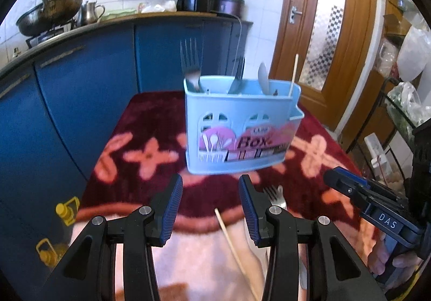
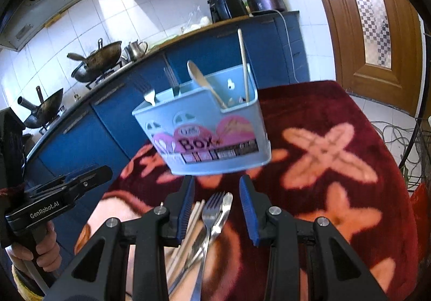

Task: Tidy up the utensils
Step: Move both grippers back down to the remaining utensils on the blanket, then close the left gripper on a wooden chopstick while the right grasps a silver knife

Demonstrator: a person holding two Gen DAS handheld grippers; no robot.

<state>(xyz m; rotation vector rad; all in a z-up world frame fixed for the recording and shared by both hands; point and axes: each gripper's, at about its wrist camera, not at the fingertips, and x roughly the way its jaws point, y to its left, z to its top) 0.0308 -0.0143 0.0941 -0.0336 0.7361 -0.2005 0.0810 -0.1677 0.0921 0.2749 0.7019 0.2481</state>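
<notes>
The light blue utensil box (image 1: pixel 239 126) stands upright on the tabletop (image 1: pixel 323 166), which is covered by a dark red cloth with pink flower shapes. The box front carries a pink label reading "BOX". Two forks (image 1: pixel 191 66) stand in its left part, tines up. A wooden spoon (image 2: pixel 204 83) leans in the right part, and a single chopstick (image 2: pixel 243 64) stands at the right end.

Loose utensils lie on the cloth just in front of the box: a fork (image 2: pixel 211 209) with a metal spoon (image 2: pixel 226 204) touching its right side, and a bundle of chopsticks (image 2: pixel 188 223) just to their left.

The left tongs (image 1: pixel 211 193) are spread, with nothing between the blue pads (image 1: pixel 172 209). They hang above the cloth, just short of the box.

The right tongs (image 2: pixel 216 193) are also spread and grip nothing. The loose fork and spoon lie below the gap between their pads.

Blue cabinets (image 1: pixel 80 85) stand behind the tabletop.
</notes>
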